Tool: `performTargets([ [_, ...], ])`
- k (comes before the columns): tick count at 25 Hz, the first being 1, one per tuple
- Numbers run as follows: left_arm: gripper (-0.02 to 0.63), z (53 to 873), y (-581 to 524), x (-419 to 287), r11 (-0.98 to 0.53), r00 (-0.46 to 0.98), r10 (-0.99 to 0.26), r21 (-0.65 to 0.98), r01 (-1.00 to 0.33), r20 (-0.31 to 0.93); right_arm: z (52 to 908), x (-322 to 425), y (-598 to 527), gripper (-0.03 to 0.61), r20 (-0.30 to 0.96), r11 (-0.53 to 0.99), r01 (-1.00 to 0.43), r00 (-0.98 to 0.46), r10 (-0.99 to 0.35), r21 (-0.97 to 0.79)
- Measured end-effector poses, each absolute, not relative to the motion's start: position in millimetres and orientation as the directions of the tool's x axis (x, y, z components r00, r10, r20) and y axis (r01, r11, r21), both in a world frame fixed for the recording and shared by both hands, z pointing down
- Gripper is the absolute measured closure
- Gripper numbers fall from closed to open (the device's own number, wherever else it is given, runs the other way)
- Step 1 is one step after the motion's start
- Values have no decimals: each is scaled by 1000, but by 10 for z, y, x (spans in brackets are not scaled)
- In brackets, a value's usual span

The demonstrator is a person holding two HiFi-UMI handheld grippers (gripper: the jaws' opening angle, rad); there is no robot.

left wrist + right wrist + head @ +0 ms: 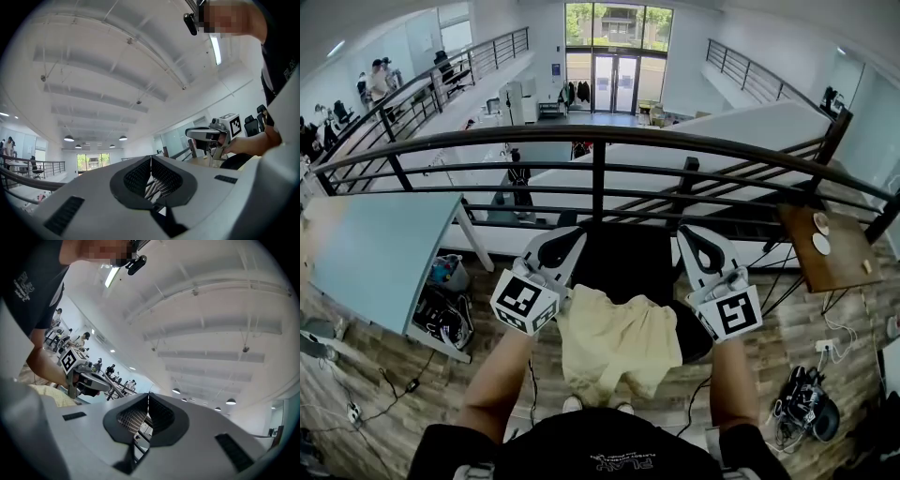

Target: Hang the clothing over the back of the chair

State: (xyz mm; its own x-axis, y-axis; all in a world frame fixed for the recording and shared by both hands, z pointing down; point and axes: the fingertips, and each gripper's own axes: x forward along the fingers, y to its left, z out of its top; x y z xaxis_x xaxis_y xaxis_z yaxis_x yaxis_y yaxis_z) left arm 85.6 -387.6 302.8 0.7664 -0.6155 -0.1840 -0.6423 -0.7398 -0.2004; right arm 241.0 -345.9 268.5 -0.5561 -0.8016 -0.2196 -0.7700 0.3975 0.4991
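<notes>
Pale-yellow clothing [619,342] lies draped on the black chair [623,258], seemingly over its back; left hand-held gripper [570,236] and right hand-held gripper [695,236] flank it, jaws together, empty.

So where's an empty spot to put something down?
The light blue tabletop, left of the black chair and beside the dark metal railing, looks bare. The small brown wooden table has room around two white discs. The chair seat is crowded by the pale yellow garment.
</notes>
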Motion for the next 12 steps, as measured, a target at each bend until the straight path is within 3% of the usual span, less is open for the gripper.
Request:
performTargets([
  [12, 594, 3030, -3873, 867, -734, 762, -625, -205, -647, -167, 2691, 2535, -3516, 558, -211, 373, -802, -511, -833, 467],
])
